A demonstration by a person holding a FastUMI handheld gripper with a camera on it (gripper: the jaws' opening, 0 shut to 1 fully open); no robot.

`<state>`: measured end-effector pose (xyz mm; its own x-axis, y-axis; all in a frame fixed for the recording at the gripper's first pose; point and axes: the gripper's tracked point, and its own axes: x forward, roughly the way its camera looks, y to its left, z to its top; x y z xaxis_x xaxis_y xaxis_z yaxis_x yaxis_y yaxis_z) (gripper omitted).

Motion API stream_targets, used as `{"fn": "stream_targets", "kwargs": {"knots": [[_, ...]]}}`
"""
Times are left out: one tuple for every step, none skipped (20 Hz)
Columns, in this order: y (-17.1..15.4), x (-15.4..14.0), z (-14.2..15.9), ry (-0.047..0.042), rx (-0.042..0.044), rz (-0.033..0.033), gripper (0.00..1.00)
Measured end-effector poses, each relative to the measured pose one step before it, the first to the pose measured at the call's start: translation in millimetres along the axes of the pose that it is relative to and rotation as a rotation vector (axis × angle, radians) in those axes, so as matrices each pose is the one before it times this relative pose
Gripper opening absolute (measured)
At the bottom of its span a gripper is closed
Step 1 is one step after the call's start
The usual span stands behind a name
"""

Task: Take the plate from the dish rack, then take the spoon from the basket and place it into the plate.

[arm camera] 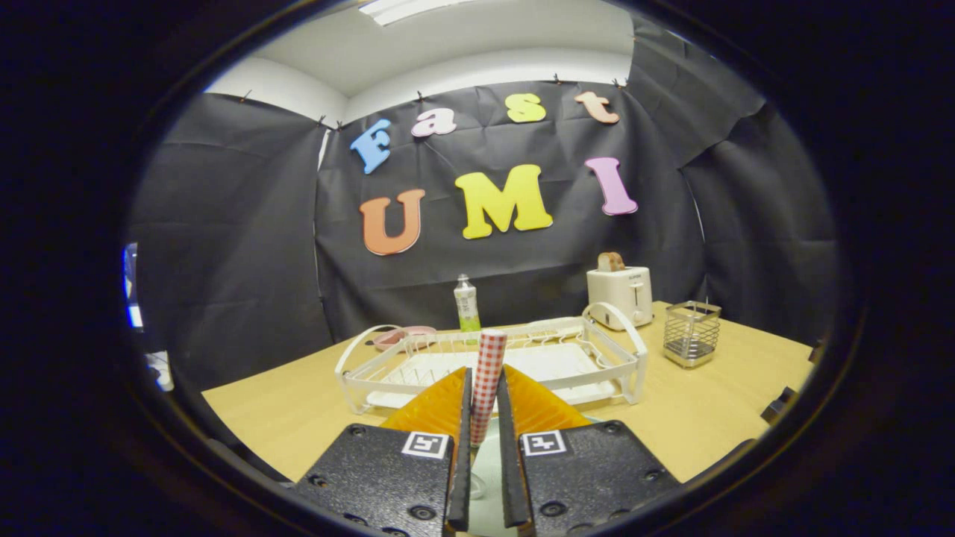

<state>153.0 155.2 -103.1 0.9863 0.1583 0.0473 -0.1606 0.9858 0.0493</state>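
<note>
Between the closed fingers of the gripper (485, 418), a spoon (488, 373) with a red-and-white checked handle is clamped, both fingers being pressed against the handle so that it stands nearly upright, its far end rising above the fingertips. Below the fingers, a pale, smooth surface is glimpsed, which may be the plate (485, 466), though too little is shown for certainty. The spoon is judged to be light and stiff; its handle looks smooth and rounded, so that slipping or twisting in the grip is possible, and a hold near mid-handle, as seen here, is judged sound. Just beyond the fingers, a white dish rack (597, 350) is set on the wooden table (716, 418), with no plate seen standing in it. At the rack's far left corner a pink dish (403, 337) is seen, and behind the rack a green-labelled bottle (467, 302). To the right, a wire basket (692, 333) stands apart from the rack, and a white toaster (620, 294) holding bread stands farthest, near the wall.
</note>
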Motion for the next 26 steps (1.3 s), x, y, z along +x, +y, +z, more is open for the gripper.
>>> {"fn": "stream_targets", "kwargs": {"knots": [[-5.75, -0.49, -0.71, 0.01249, -0.00237, -0.01000, 0.24], [-7.42, -1.01, -0.41, 0.01791, -0.00541, -0.01885, 0.25], [-10.54, -2.63, 1.11, 0.01092, 0.00757, -0.02233, 0.30], [-9.38, -3.31, 5.05, 0.00172, 0.01408, -0.02959, 0.35], [-9.66, -1.64, 4.18, 0.00966, 0.00590, -0.01508, 0.48], [-4.84, -2.24, 5.34, 0.00115, 0.01252, -0.00050, 0.62], [0.61, -4.19, 6.77, 0.00033, 0.01290, 0.02236, 0.75], [-1.47, -5.10, 5.59, -0.00162, 0.00839, 0.01801, 0.81], [-10.54, -3.83, 5.55, -0.00464, 0.00270, -0.00475, 0.92], [-7.27, -5.79, 5.27, -0.00100, -0.00456, -0.00551, 1.00], [-7.38, -5.19, 5.25, -0.00573, -0.01269, -0.01109, 1.00], [-5.21, -5.09, 9.16, -0.00998, -0.01739, -0.00675, 1.00], [-5.49, -6.97, 8.37, -0.01341, -0.01468, -0.00566, 1.00], [-4.75, -7.66, 8.53, -0.01613, -0.01221, -0.00220, 1.00], [-4.87, -7.51, 8.77, -0.01711, -0.01146, -0.00762, 1.00], [-7.11, -7.78, 7.84, -0.01045, -0.01101, -0.01716, 1.00], [-8.50, -8.50, 7.75, -0.01220, -0.00663, -0.01720, 1.00], [-4.46, -8.18, 10.30, -0.01501, -0.00619, -0.00867, 1.00], [-6.07, -8.00, 9.71, -0.01217, -0.00522, -0.01315, 1.00], [-3.37, -7.60, 9.14, -0.01145, -0.00439, -0.00072, 1.00], [-1.44, -7.90, 7.02, 0.00459, -0.00166, 0.00570, 1.00], [-0.48, -9.75, 6.84, 0.00300, 0.01826, 0.01435, 1.00], [-0.54, -7.90, 5.70, 0.00592, 0.01685, 0.01269, 1.00], [-1.17, -8.90, 4.78, 0.00347, 0.01439, 0.00986, 1.00], [-1.59, -8.61, 8.05, -0.00904, 0.00264, 0.00819, 1.00], [-3.66, -9.96, 6.89, -0.01213, -0.01320, -0.00297, 1.00]]}}
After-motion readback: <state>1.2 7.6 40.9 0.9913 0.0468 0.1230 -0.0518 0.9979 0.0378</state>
